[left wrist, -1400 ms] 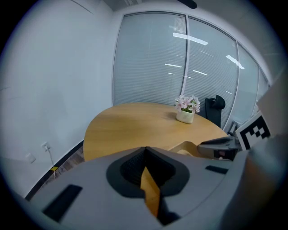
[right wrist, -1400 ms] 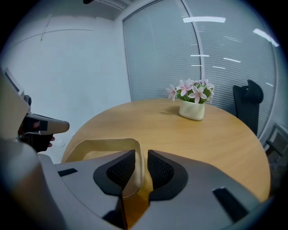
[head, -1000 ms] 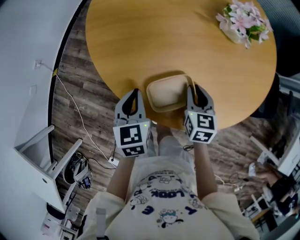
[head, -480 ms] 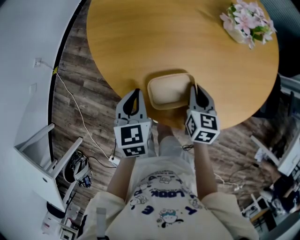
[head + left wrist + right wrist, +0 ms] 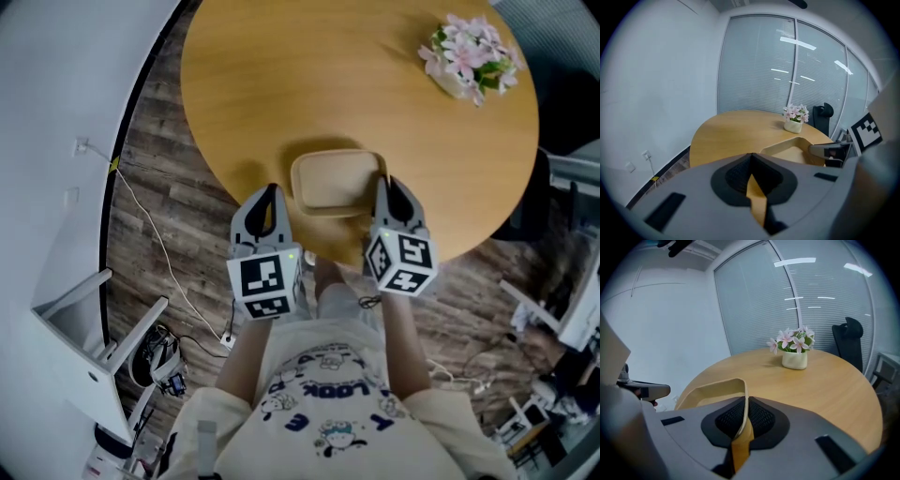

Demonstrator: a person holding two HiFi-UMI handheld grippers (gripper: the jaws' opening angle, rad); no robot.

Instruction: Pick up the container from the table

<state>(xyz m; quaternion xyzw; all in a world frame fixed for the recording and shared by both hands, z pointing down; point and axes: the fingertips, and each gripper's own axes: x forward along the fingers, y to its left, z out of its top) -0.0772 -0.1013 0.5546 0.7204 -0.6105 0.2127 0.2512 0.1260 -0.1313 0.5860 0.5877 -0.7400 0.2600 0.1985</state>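
A shallow beige container (image 5: 336,180) sits near the front edge of the round wooden table (image 5: 309,75). My right gripper (image 5: 382,181) is shut on its right rim; in the right gripper view the thin wall of the container (image 5: 710,390) runs straight into the closed right gripper (image 5: 744,401). My left gripper (image 5: 270,189) is beside the container's left side at the table edge, shut and holding nothing. From the left gripper (image 5: 751,157) the container (image 5: 790,151) shows to the right, apart from it.
A white pot of pink flowers (image 5: 469,56) stands at the table's far right. A black chair (image 5: 851,343) is behind the table by the glass wall. A white shelf (image 5: 84,328) and cables (image 5: 141,202) are on the floor at the left.
The head view has shifted a little, so the table and flowers sit further left. The container, held by the right gripper, looks more level than before. The left gripper has hardly moved.
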